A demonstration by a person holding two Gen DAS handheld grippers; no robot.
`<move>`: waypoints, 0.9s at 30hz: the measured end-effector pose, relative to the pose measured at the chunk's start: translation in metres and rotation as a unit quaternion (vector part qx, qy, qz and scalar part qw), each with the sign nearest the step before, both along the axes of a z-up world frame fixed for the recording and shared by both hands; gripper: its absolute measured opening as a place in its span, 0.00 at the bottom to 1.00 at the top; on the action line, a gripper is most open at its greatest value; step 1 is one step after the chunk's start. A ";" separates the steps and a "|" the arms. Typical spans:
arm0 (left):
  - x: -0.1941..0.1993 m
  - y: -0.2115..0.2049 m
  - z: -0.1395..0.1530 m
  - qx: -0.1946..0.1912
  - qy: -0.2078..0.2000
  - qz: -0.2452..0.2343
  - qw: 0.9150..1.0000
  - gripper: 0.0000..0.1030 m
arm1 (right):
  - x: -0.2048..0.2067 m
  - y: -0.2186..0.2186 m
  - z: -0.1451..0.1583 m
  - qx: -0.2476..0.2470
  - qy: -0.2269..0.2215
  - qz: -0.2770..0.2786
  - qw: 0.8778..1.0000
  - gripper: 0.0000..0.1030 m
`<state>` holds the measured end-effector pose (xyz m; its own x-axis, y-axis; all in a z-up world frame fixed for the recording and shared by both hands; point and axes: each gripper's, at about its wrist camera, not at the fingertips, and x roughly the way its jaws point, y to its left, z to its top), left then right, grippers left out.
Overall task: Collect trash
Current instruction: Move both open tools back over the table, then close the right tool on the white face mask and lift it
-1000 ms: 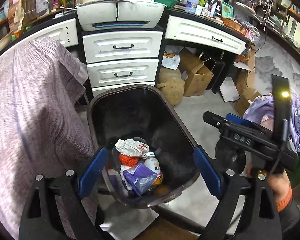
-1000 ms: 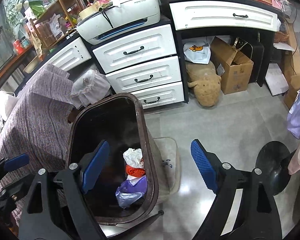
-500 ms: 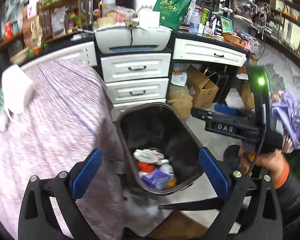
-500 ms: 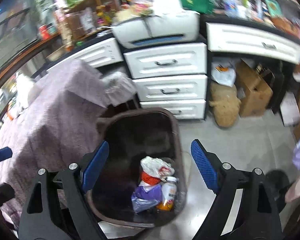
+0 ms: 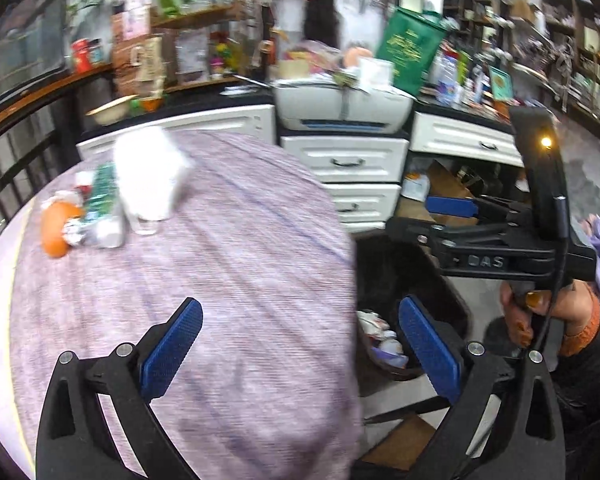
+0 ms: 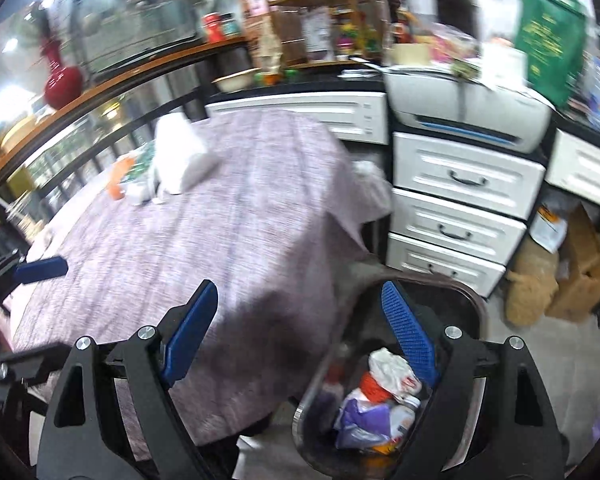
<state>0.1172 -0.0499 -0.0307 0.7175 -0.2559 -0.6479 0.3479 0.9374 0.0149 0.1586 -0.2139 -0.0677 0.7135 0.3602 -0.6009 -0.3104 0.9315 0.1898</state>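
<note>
left wrist view: my left gripper (image 5: 296,350) is spread wide, nothing between the pads — it hangs over the purple tablecloth (image 5: 228,264); litter pile (image 5: 88,216) sits at the far edge by the white bag (image 5: 152,176)
right wrist view: my right gripper (image 6: 300,338) is spread, empty; bin (image 6: 470,300) below already holds wrappers and a bottle (image 6: 404,416)
progress: some trash binned — table litter not yet collected

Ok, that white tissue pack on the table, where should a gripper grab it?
Take the white tissue pack across its narrower sides, coming down from above with open jaws. It looks like a soft, blocky pack, clear on top, while other litter crowds its left side.
</note>
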 end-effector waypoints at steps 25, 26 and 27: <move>0.062 0.166 -0.005 0.001 0.025 0.152 0.988 0.95 | 0.097 0.174 0.042 -0.044 -0.015 0.133 0.990 0.81; 0.066 0.168 -0.005 -0.002 0.027 0.152 0.988 0.95 | 0.103 0.179 0.041 -0.051 -0.020 0.133 0.990 0.81; 0.069 0.169 -0.005 -0.004 0.028 0.152 0.988 0.95 | 0.112 0.185 0.041 -0.060 -0.023 0.133 0.989 0.81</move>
